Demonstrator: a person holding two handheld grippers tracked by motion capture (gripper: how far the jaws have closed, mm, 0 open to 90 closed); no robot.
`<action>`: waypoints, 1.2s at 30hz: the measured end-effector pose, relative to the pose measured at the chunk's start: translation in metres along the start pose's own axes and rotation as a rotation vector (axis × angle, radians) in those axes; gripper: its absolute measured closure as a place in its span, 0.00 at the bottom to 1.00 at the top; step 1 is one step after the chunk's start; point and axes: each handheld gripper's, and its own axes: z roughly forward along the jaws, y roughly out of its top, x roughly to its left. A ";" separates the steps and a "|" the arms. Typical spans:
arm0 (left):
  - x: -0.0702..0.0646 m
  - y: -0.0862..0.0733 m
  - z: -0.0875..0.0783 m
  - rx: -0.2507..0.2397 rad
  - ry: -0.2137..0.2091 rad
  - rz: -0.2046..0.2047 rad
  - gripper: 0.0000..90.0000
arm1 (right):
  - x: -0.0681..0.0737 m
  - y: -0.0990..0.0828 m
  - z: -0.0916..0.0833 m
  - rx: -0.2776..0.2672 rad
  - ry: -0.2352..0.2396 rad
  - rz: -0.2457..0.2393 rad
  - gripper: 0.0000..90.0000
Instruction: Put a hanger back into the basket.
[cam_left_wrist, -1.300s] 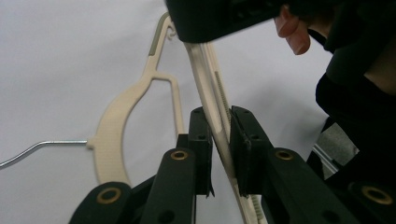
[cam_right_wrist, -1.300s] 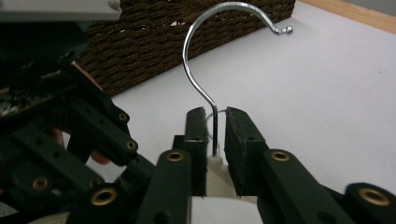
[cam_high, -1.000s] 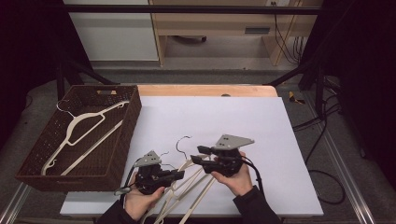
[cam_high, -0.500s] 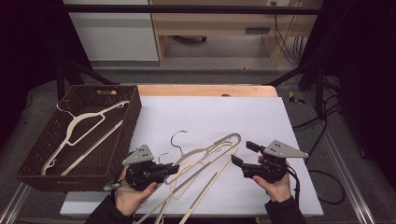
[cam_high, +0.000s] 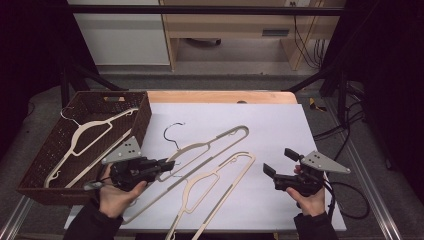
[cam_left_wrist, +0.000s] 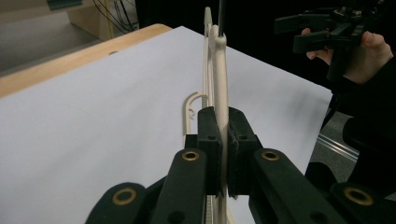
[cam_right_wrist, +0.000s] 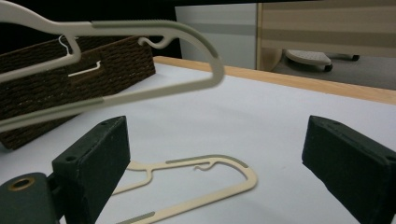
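We noted right gripper (cam_high: 281, 161) just opened, empty, withdrawn; left gripper (cam_high: 167, 163) kept clamping raised hanger (cam_high: 210, 147). Basket (cam_high: 142, 117) transfer likely next.

From above my side, the high view looks forward and down over the whole tabletop (cam_high: 280, 130) and the basket (cam_high: 60, 165) at its left. The left gripper view sits close behind my left gripper (cam_left_wrist: 223, 135), looking along its jaws across the white surface toward my right gripper (cam_left_wrist: 327, 32). The right gripper view looks low across the tabletop toward the basket, sharing both hangers with the high view
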 end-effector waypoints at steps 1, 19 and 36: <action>0.002 0.003 -0.004 0.000 0.003 0.007 0.96 | -0.002 0.000 -0.001 -0.003 -0.003 0.002 0.09; 0.058 0.032 -0.078 -0.088 0.139 0.032 0.96 | -0.017 0.001 -0.018 -0.012 -0.056 0.014 0.05; 0.133 0.012 -0.119 -0.093 0.270 -0.021 0.96 | -0.014 -0.001 -0.011 0.021 -0.043 -0.006 0.05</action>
